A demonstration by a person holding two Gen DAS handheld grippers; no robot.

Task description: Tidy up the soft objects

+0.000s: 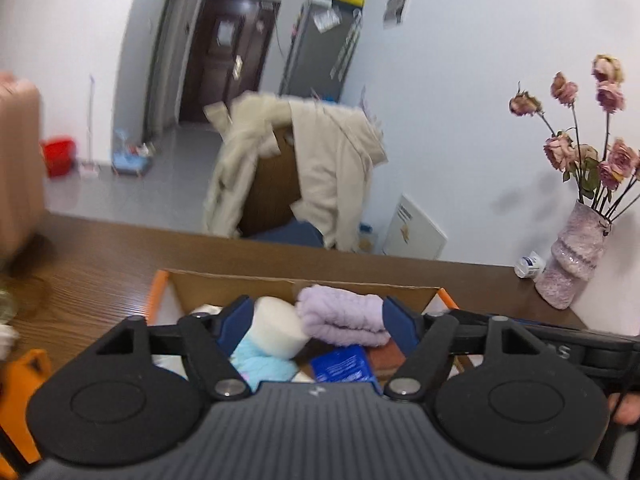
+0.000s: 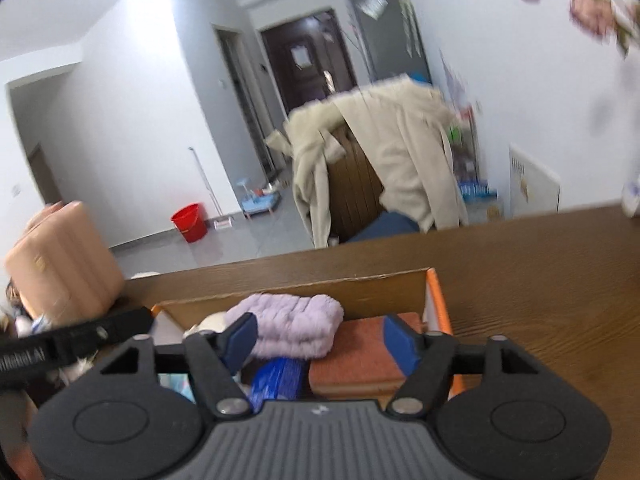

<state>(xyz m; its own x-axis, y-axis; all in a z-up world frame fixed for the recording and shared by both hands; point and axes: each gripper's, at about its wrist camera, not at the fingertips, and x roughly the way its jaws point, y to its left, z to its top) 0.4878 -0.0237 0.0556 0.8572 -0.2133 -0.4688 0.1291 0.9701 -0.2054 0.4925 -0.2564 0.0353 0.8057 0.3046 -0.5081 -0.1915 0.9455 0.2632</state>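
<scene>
Left claw (image 1: pixel 316 322) spread wide over the cardboard box (image 1: pixel 224 284), blue pads (image 1: pixel 236 320) apart, nothing pinched; no pad presses on anything. Left wrist view: box sits on the wooden bench (image 1: pixel 100 256), orange flaps at its sides. Inside, between the pads as seen from behind: a white foam block (image 1: pixel 278 328) tilted against a folded lilac fleece towel (image 1: pixel 344 314); a light blue fluffy cloth (image 1: pixel 256 360) lies under the foam block; a blue packet (image 1: pixel 344 364) lies below the towel, and a rust-red piece (image 1: pixel 382 354) shows just right of the packet. At the far right of the bench a mottled pink vase (image 1: pixel 576 256) holds dried roses (image 1: pixel 580 148), with a small white bottle (image 1: pixel 530 264) lying just beside its base. Behind the bench a cream coat (image 1: pixel 320 168) hangs over a wooden chair. Part of the other claw's black bar enters at right. Right wrist view: right claw (image 2: pixel 320 338) also spread, pads apart and gripping nothing, hovering above the same box (image 2: pixel 320 288). The lilac towel (image 2: pixel 292 322) rests on top near the box's far wall, lapping onto a rust-red cushion-like block (image 2: pixel 356 356) that fills the right side of the box; the blue packet (image 2: pixel 280 376) lies beneath the towel's near edge. A pink ribbed container (image 2: pixel 68 260) stands at the bench's left end. On the floor beyond: a red bucket (image 2: pixel 190 222).
</scene>
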